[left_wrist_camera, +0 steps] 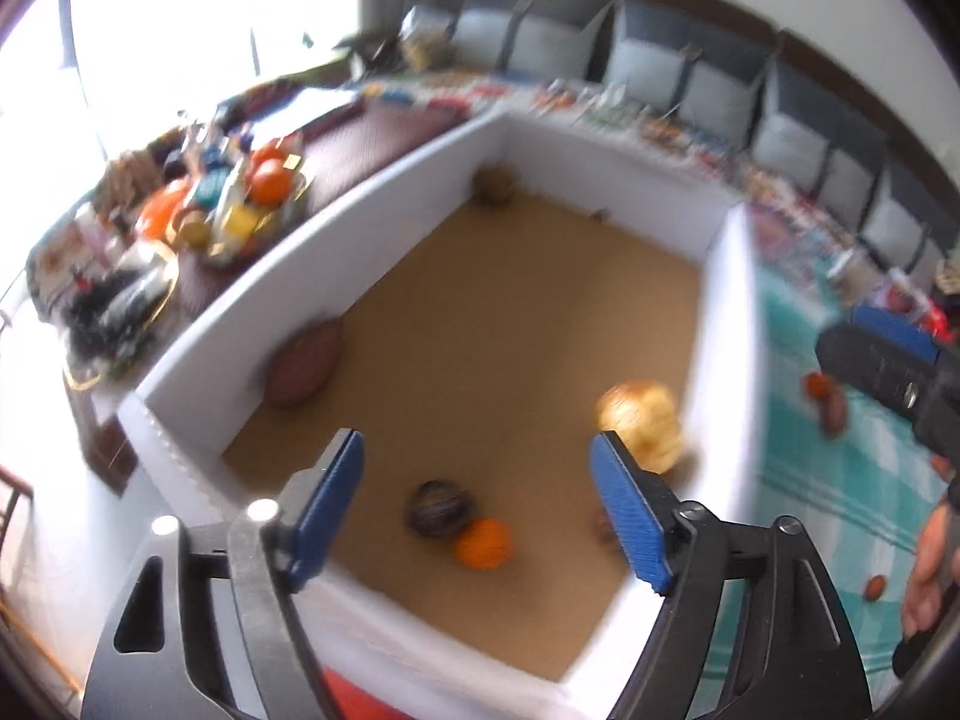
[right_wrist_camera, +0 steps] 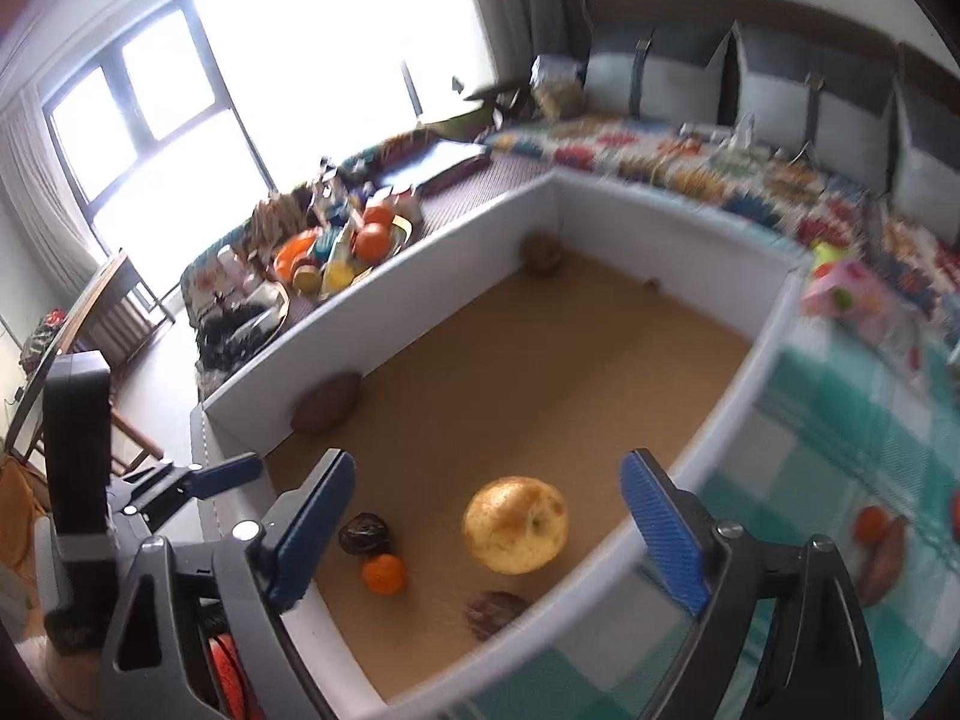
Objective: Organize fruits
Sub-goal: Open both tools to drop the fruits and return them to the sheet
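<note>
Two views here, both looking down into the same white-walled box (left_wrist_camera: 336,252) with a tan floor.

Left wrist view first: the left hand-held gripper (left_wrist_camera: 480,510) hangs over the near end of the box, jaws spread and nothing between them. Below sit a dark round fruit (left_wrist_camera: 438,507) touching a small orange (left_wrist_camera: 483,543), with a big yellow apple (left_wrist_camera: 642,420) just beside the right wall. A reddish-brown oval fruit (left_wrist_camera: 303,369) leans on the left wall and a brownish round one (left_wrist_camera: 493,185) sits in the far corner. Off to the right, on a teal checked cloth (left_wrist_camera: 810,468), a few small orange and reddish fruits (left_wrist_camera: 825,396) are outside the box.

Right wrist view: the right hand-held gripper (right_wrist_camera: 489,525) is also released and empty, with the yellow apple right below it inside the box. Another dark fruit (right_wrist_camera: 495,612) lies near the close wall. On the cloth to the right, a small orange fruit touching a long reddish one (right_wrist_camera: 882,552) is waiting.

Looks like the step is between drops, both hands free. Next move probably calls for the right one to swing out over the cloth and close on a leftover fruit.
</note>
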